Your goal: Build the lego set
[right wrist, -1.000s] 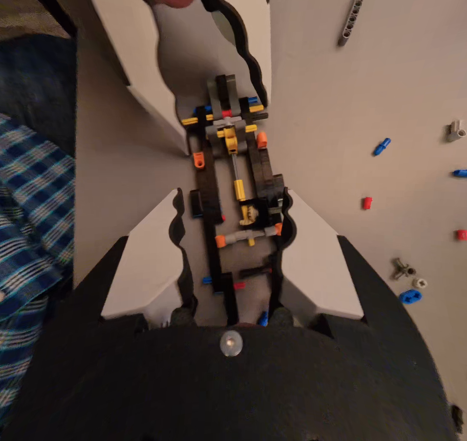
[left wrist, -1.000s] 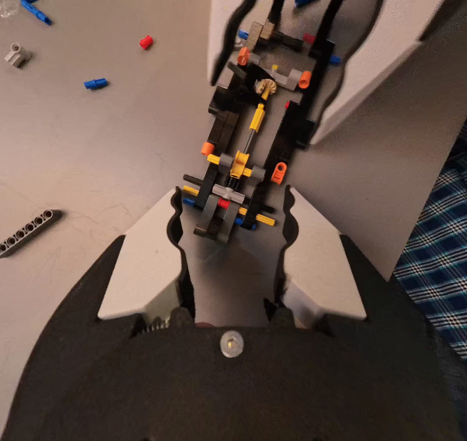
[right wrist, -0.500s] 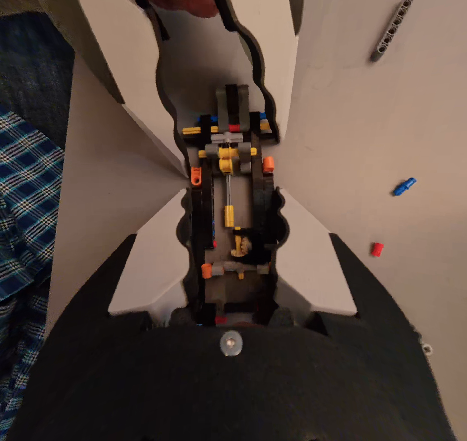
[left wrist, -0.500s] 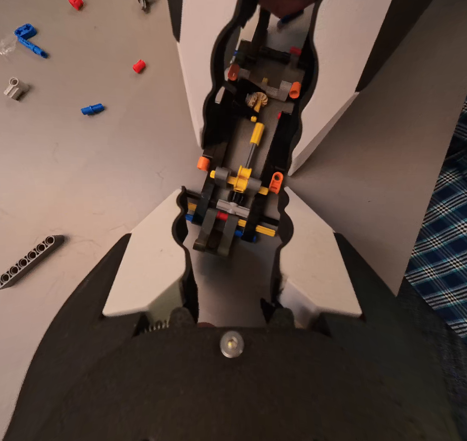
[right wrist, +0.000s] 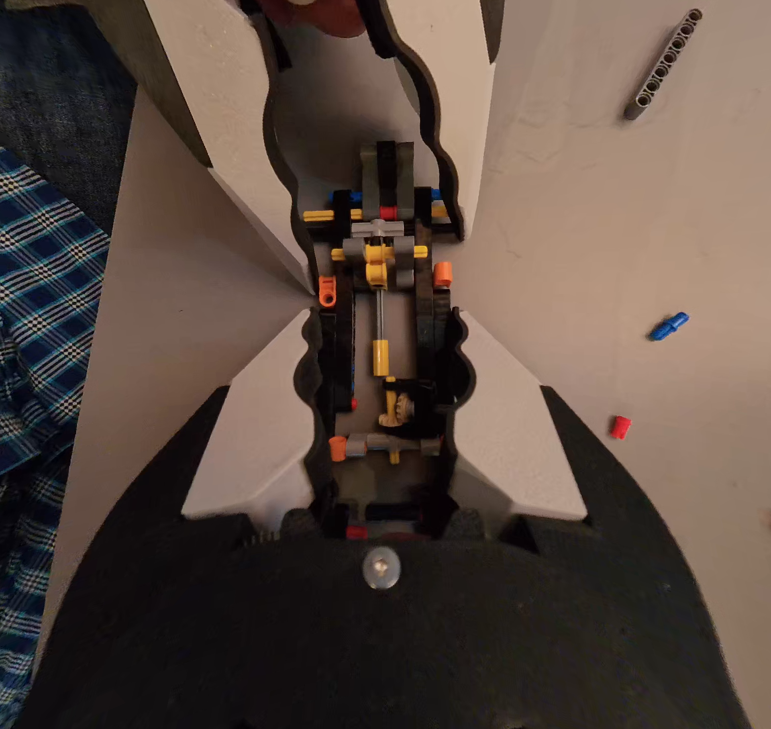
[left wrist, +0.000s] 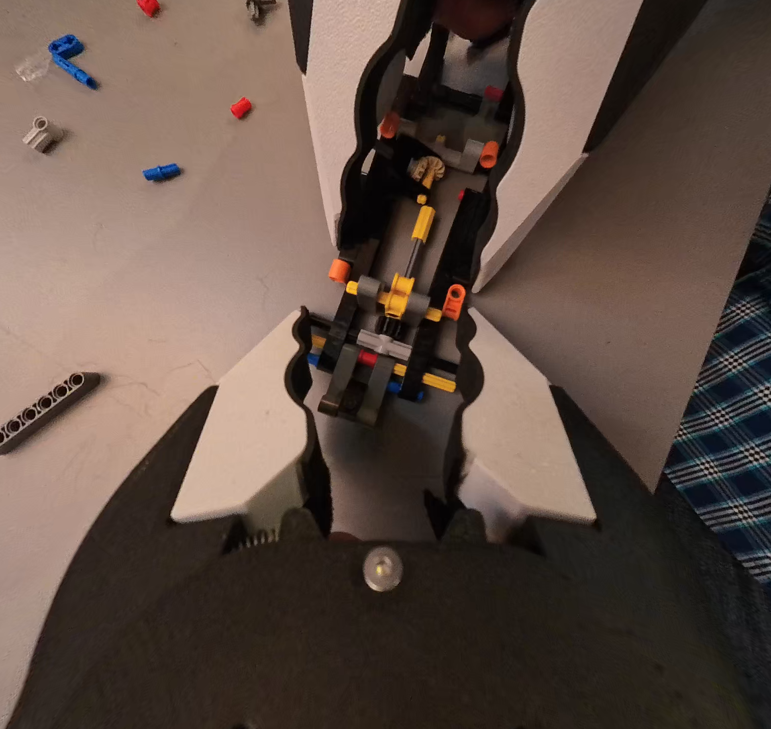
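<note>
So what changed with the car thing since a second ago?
The right tool slid forward along the car frame and closed on its sides; earlier it sat open around the rear end. The left tool stayed at the other end, fingers beside the frame. Grey beam and loose pins haven't moved.

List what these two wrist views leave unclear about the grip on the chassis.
- Left wrist view: the chassis far end sits between the right gripper fingers, in shadow and blur; contact unclear.
- Right wrist view: the chassis near end runs under the gripper body, cut off there.
- Left gripper: whether its fingers press the yellow axle ends cannot be told.
</note>
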Available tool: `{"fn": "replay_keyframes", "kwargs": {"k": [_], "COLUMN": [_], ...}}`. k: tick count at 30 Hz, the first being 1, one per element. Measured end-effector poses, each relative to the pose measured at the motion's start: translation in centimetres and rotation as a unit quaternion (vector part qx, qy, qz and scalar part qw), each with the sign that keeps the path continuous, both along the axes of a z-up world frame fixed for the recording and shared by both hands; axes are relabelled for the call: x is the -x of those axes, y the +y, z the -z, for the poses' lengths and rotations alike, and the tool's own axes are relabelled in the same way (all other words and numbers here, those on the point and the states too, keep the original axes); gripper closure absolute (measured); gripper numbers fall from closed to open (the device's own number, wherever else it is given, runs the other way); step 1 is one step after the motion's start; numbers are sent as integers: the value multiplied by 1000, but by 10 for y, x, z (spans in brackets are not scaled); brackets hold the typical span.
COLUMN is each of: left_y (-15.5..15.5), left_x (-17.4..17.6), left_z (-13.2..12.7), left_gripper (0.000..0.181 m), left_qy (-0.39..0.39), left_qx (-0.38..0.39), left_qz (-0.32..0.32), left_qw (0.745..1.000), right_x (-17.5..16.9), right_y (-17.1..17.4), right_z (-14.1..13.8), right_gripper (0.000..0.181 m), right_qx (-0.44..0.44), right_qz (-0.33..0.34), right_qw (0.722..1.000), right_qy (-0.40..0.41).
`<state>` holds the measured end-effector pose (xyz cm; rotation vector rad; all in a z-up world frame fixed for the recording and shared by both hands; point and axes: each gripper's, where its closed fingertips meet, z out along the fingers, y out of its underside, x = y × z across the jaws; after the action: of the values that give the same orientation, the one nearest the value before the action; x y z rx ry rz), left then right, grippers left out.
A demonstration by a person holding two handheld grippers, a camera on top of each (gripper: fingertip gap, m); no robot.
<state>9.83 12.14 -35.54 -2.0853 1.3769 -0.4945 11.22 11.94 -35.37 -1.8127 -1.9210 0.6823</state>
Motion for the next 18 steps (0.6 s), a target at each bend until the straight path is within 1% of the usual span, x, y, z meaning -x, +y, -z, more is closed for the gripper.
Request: {"fn": "replay_keyframes", "kwargs": {"k": [5, 6, 7, 8, 10, 13, 15, 17, 18], "left_y": [-1, -2, -4, -5, -8, -10, -11, -14, -15], "left_x": [1, 2, 3, 3, 3, 6, 10, 11, 11], "left_z": [0, 0, -1, -2, -4, -4, -2, -1, -1], "left_gripper": [112, 112, 111, 109, 106, 106, 114, 124, 125], "left_qy": [-1, 1, 0, -4, -1, 10, 21, 23, 22], "left_qx": [4, 6, 11, 14, 11, 8, 11, 22, 20], "left_qz": [-10, -9, -8, -7, 0, 6, 8, 5, -3], "left_qw": [1000, 1000, 1000, 1000, 1000, 1000, 1000, 1000, 1000], "right_x": [1, 0, -1, -2, -5, -10, -14, -18, -21], "right_y": [0, 1, 3, 3, 1, -2, -8, -16, -21], "right_z": [0, -1, -3, -6, -13, -16, -21, -25, -26], "right_gripper": [119, 118, 112, 112, 118, 119, 123, 134, 139], "right_qx": [10, 9, 8, 8, 5, -8, -10, -10, -5], "right_qz": [5, 11, 19, 23, 28, 31, 33, 36, 38], "right_qw": [1000, 1000, 1000, 1000, 999, 999, 999, 999, 999], "right_qy": [1, 1, 4, 10, 23, 21, 25, 29, 29]}}
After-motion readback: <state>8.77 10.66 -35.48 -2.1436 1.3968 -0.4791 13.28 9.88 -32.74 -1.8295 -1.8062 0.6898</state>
